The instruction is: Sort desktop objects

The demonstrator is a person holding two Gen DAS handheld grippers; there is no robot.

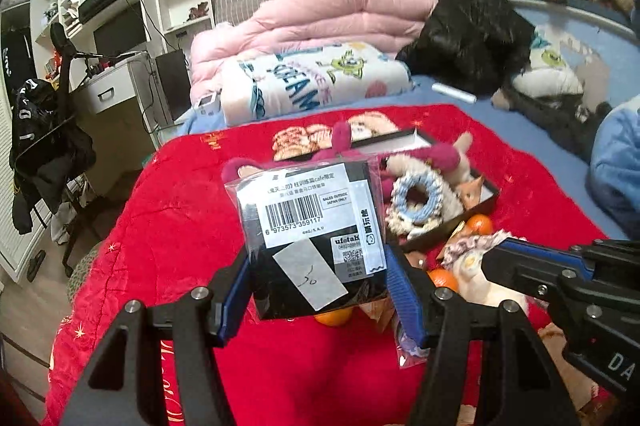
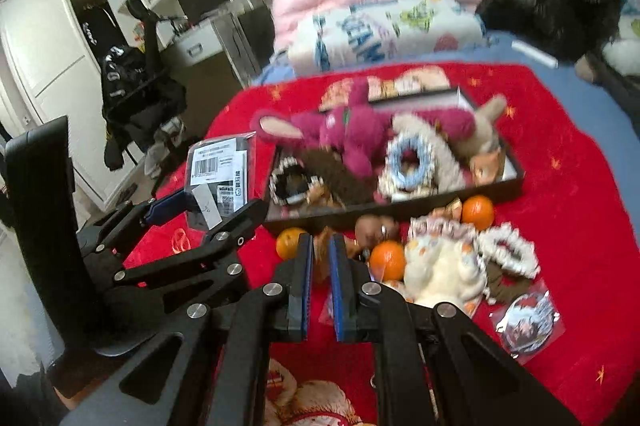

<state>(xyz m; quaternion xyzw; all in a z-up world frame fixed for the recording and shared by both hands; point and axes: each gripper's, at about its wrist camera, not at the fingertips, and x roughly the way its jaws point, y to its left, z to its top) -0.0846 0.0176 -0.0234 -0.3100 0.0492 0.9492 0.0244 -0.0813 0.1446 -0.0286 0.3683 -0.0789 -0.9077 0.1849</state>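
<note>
- While we hold our left gripper (image 1: 316, 290) up over the red blanket (image 1: 180, 210), its two blue pads squeeze a black box in a clear bag (image 1: 310, 234). The box hangs in the air, just left of the tray.
- Our right gripper (image 2: 320, 266) is nearly pinched closed, and we see nothing between its pads. It hangs over the near pile.
- Just past that gripper, loose things lie on the blanket. We see three oranges (image 2: 387, 258), a cream plush toy (image 2: 440, 274), a white frilly hair band (image 2: 508, 254) on the right, and a round badge in a clear bag (image 2: 528, 318) near the right edge. None of these is sorted yet, we think.
- Farther away sits the black tray (image 2: 516, 178). It already holds a pink plush rabbit (image 2: 352, 130), a blue and white hair band (image 2: 408, 162), a dark hair band (image 2: 292, 186) on the left, and a little orange toy (image 2: 486, 162) on the right.
- So we think the job is about half done. The box needs a home, and the near pile waits.
- Far off lie a folded pink quilt (image 1: 340, 10) and a black furry thing (image 1: 472, 26) on the bed.
</note>
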